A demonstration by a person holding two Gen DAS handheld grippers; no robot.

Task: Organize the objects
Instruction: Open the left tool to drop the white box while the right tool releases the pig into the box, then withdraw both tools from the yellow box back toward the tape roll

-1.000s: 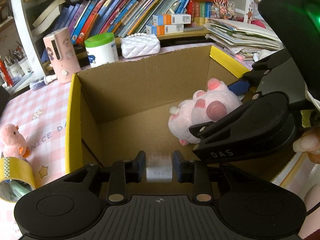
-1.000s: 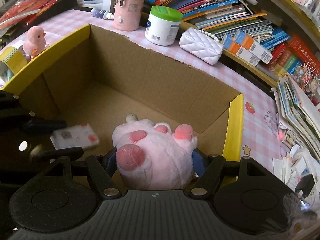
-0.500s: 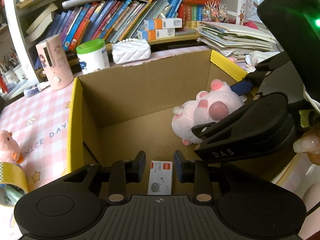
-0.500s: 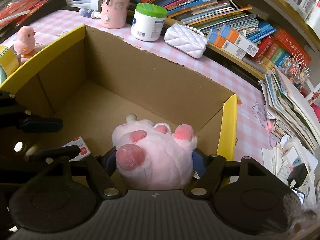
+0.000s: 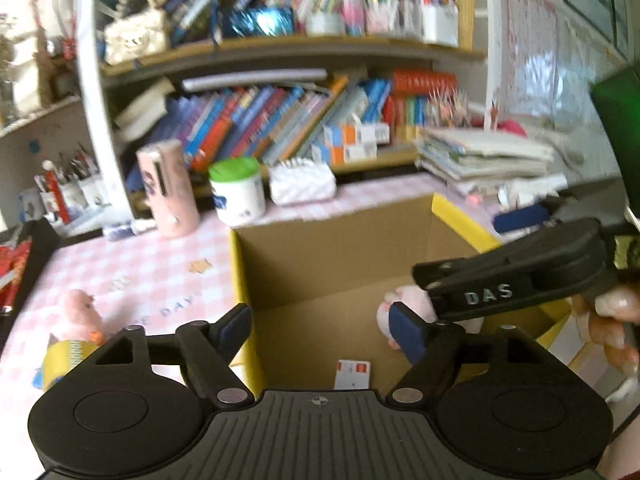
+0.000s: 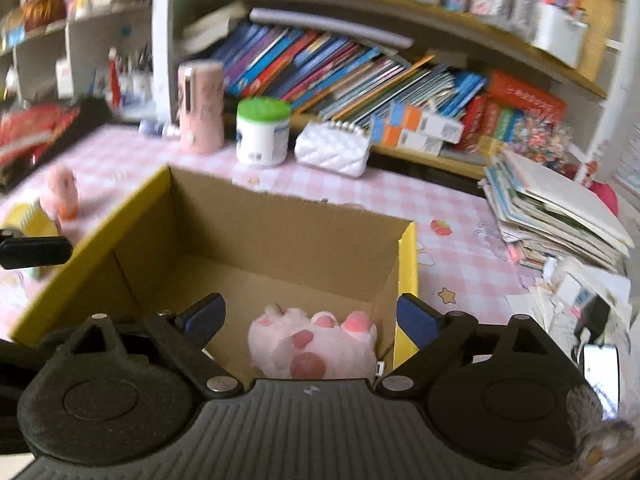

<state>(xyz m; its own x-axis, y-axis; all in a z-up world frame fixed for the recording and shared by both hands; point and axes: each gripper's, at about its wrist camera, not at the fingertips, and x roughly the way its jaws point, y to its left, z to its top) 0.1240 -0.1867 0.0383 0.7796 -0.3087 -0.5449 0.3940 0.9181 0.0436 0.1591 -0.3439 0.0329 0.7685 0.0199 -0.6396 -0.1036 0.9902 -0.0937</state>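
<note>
Two things lie on the floor of the cardboard box [image 6: 280, 236]: a pink plush toy [image 6: 314, 350] low in the right-wrist frame and a small white card [image 5: 353, 374]. Both claws are spreading, left claw [image 5: 324, 328] and right claw [image 6: 310, 318], nothing pinched. Around the box, the pink checked desk [image 6: 460, 256].

Black grippers [image 5: 322, 330], seemingly blue-padded fingers [image 5: 406, 330]

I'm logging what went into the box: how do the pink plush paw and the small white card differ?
The plush paw is pink, bulky and soft-looking; the white card is flat, thin and white with red marks. The paw lies toward the box's right side, pads up; the card lies flat further left. Both rest on the floor of the cardboard box, gripped by neither gripper.
</note>
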